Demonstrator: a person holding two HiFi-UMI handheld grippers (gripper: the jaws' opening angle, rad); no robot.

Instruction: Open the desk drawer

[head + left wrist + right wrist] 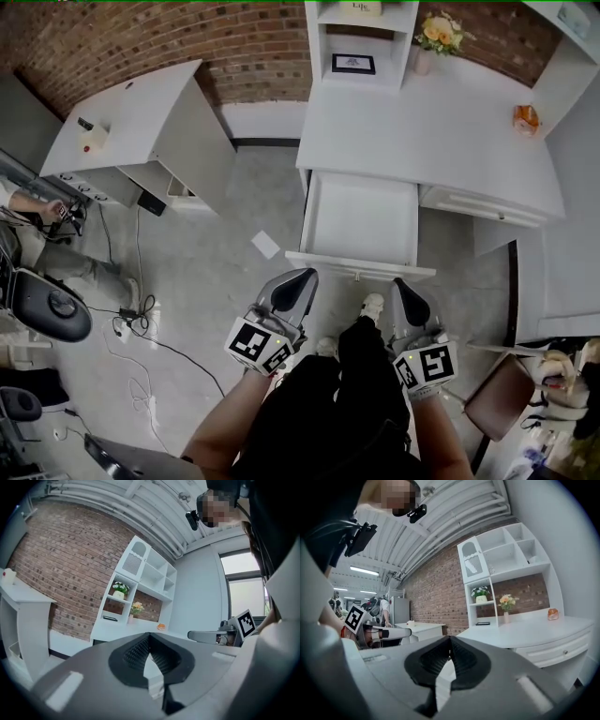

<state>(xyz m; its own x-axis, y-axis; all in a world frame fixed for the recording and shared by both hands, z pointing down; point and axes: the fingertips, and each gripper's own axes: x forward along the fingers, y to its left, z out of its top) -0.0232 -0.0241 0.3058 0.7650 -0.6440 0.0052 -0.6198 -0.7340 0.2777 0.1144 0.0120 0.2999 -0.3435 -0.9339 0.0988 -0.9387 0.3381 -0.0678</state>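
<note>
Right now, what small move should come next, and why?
Probably just lower both and rest: the drawer already stands pulled out from the desk, and the left claw and right claw are shut, empty and clear of it.

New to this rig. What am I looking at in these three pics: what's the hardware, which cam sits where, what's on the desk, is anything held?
There is no robot here. A person holds a two-jaw gripper in each hand. The head view comes from a camera on their head, looking steeply down. It shows the left gripper and right gripper close to their body, in front of a white desk. The desk's drawer is pulled out and looks empty. On the desk are a vase of flowers and a small orange object. The other two views ride on the grippers and look along their jaws. Both pairs of jaws are shut, with nothing between them.
</note>
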